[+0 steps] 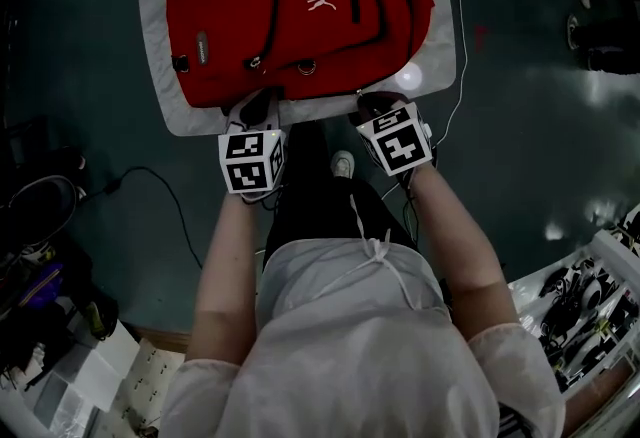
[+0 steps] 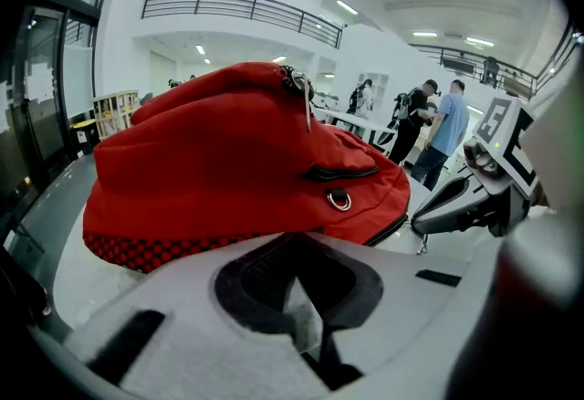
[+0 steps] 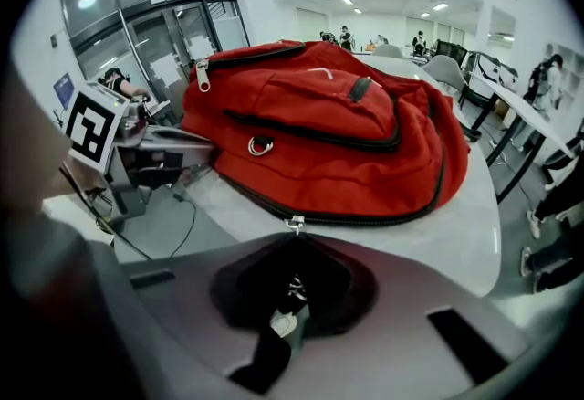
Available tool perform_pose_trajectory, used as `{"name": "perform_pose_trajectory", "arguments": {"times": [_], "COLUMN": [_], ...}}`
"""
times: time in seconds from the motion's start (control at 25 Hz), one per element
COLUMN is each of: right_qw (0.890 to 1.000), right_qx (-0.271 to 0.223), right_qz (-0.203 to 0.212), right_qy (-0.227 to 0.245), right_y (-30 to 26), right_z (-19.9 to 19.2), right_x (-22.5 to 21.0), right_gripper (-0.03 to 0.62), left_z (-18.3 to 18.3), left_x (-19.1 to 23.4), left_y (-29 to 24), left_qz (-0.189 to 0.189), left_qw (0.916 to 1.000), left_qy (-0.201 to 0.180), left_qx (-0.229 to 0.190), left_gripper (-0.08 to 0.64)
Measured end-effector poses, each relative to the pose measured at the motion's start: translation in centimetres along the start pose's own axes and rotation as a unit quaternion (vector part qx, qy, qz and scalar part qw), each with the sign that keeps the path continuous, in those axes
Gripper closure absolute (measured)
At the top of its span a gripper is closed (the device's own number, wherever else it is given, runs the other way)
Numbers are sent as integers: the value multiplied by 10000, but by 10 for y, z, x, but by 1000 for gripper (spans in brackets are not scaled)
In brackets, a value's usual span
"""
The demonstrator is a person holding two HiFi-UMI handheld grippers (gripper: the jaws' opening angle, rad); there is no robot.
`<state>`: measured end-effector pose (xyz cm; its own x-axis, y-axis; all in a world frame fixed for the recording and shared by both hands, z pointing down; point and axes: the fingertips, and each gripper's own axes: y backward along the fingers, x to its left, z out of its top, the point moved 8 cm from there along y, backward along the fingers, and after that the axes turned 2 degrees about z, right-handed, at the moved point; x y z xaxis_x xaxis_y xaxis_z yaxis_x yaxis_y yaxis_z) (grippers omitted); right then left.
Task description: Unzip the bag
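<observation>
Bag (image 1: 300, 16) red, lying flat on white table (image 1: 158, 76), directly in front of you. Your right gripper (image 1: 378, 108) at bag's near edge, jaws pinched on zipper pull (image 3: 293, 226) (zip line beyond it closed). Your left gripper (image 1: 250, 112) alongside, jaws pressed together at bag's edge. Whether fabric is caught, cannot tell.

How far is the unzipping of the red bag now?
Done: nothing open; the zipper of the bag looks closed. In hand: the right hand-held gripper pinches the zipper pull; the left hand-held gripper sits shut at the bag's edge. Left: pulling the zipper open.
</observation>
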<state>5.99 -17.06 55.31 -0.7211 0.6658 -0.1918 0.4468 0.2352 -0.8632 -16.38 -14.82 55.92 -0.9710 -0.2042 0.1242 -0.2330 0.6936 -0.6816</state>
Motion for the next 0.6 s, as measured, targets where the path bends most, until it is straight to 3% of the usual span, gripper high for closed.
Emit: {"name": "perform_pose_trajectory", "arguments": {"times": [0.6], "right_qw": [9989], "right_qx": [61], "right_qz": [-454], "right_qy": [112], "right_y": [24], "right_z": [-14], "right_x": [-66], "right_gripper": [565], "left_z": [-1], "left_x": [-5], "left_y": [1], "left_qz": [301], "left_qw": [9993], "left_qy": [-217], "left_qx": [-15], "left_gripper": [538]}}
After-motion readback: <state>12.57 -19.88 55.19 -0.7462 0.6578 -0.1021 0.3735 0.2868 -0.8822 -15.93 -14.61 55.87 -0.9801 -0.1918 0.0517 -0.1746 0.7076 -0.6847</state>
